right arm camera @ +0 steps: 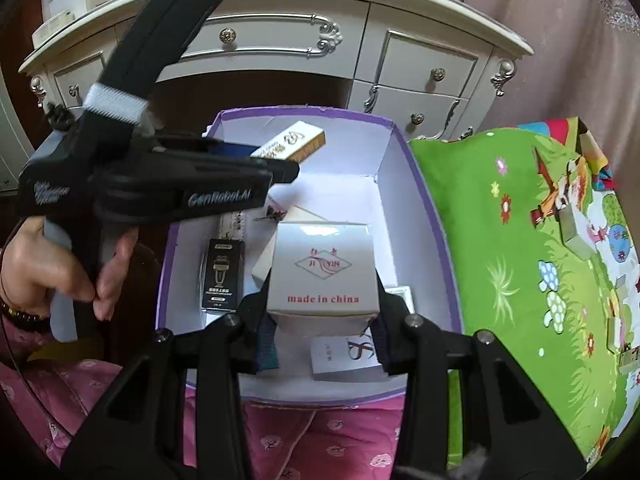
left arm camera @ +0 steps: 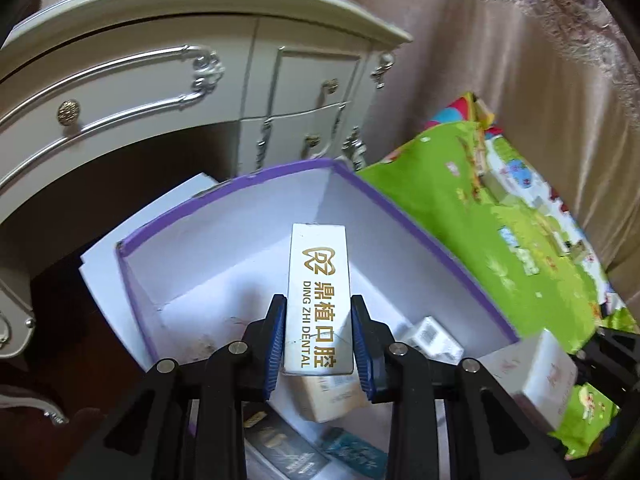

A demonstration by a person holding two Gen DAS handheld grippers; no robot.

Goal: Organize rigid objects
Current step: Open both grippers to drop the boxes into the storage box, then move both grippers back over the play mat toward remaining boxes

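Left wrist view: left tongs clamped the long white dental box by its sides, pads pressed on both faces, box pointing forward and down over the purple-rimmed bin. Bin floor already carried several small cartons, among them a cream carton directly under the held box.

Right wrist view: right tongs gripped a white cube box marked "made in china", held above the bin's near half. Below it lay a black carton at the left and a flat white carton at the near wall. Left tongs and the person's hand crossed the upper left, dental box over the far end.

Green play mat beside the bin bore further small pieces, apart from the bin.

Judgement: both boxes were at the lowering stage. Best practice: bring each down over bare floor rather than onto a carton, dental box towards the far wall, cube into the open middle; keep both level, release only once seated, and keep the two tongs apart.
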